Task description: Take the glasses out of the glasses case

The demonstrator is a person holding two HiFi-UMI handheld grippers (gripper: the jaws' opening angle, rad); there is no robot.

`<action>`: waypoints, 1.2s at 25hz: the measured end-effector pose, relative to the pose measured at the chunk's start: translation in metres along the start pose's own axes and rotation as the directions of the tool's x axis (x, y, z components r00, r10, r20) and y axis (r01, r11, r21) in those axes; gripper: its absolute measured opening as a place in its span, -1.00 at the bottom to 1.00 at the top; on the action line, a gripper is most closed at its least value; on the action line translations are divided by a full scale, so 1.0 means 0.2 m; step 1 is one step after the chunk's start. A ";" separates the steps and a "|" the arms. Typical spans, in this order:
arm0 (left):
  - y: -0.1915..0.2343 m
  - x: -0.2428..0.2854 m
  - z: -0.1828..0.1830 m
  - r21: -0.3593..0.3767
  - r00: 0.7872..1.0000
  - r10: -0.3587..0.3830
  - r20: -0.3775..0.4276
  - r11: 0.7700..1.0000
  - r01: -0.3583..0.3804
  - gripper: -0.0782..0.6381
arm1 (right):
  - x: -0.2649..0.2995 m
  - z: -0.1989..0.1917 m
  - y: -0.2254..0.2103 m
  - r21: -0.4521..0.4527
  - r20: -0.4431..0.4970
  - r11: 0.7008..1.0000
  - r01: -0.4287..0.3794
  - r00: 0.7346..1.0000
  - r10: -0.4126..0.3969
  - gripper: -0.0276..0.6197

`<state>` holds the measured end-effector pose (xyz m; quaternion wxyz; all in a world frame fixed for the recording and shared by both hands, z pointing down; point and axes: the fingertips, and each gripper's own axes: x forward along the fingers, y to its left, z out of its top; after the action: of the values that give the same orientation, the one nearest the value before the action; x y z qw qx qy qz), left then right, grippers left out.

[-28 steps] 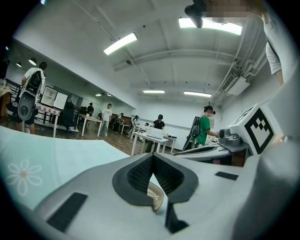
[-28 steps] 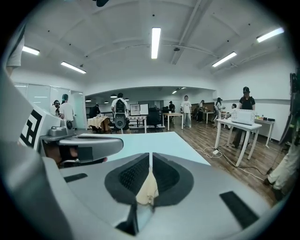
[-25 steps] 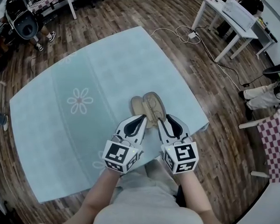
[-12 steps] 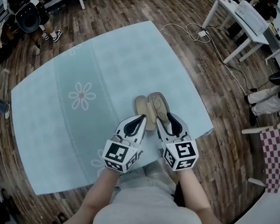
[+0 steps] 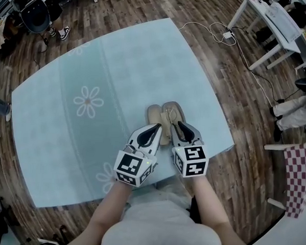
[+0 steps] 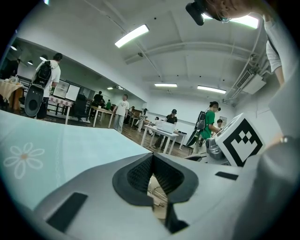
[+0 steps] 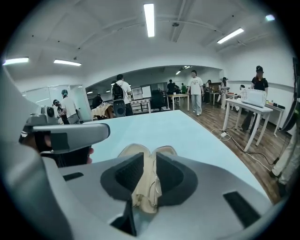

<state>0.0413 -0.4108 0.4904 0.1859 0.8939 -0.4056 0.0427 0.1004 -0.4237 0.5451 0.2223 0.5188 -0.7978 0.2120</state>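
Note:
An open beige glasses case point(image 5: 154, 117) lies on the teal tablecloth point(image 5: 120, 66) near the table's near edge. Thin wire glasses point(image 5: 169, 115) rest in its right half. My right gripper point(image 5: 176, 126) reaches down over that half. Its jaws are closing, and in the right gripper view the case point(image 7: 133, 151) and the wire glasses point(image 7: 153, 185) show in the gap of the right gripper point(image 7: 149, 168); the pads do not press on them. My left gripper point(image 5: 157, 129) points at the case's left half. In the left gripper view its tips point(image 6: 151, 161) meet, with a bit of case point(image 6: 157, 192) showing behind.
A flower print point(image 5: 87, 100) marks the cloth to the left. The table's right corner point(image 5: 231, 144) is close to the case. White tables point(image 5: 281, 23), floor cables point(image 5: 219, 33), a checked cloth point(image 5: 298, 173) and standing people point(image 6: 123, 110) surround the table.
Both grippers have sunk towards the case. The right one moved forward, so its tips now sit over the case's right half and the glasses.

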 end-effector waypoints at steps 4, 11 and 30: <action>0.03 0.03 -0.04 -0.004 1.000 0.010 -0.022 1.000 -0.010 -0.76 | 0.10 -0.07 0.00 -0.025 -0.070 1.000 -0.006 0.998 0.004 -0.67; 0.04 0.06 -0.07 -0.014 0.999 0.016 -0.044 1.000 -0.017 -0.76 | 0.18 -0.15 -0.03 -0.050 -0.155 0.999 0.000 0.988 -0.008 -0.66; 0.11 0.07 -0.07 -0.033 0.999 0.028 -0.042 0.999 -0.029 -0.76 | 0.28 -0.29 -0.09 -0.042 -0.388 0.998 0.037 0.920 -0.050 -0.70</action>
<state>0.0360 -0.4285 0.5123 0.2086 0.8837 -0.4150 0.0573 0.1033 -0.4390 0.6258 0.3896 0.4802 -0.7295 0.2922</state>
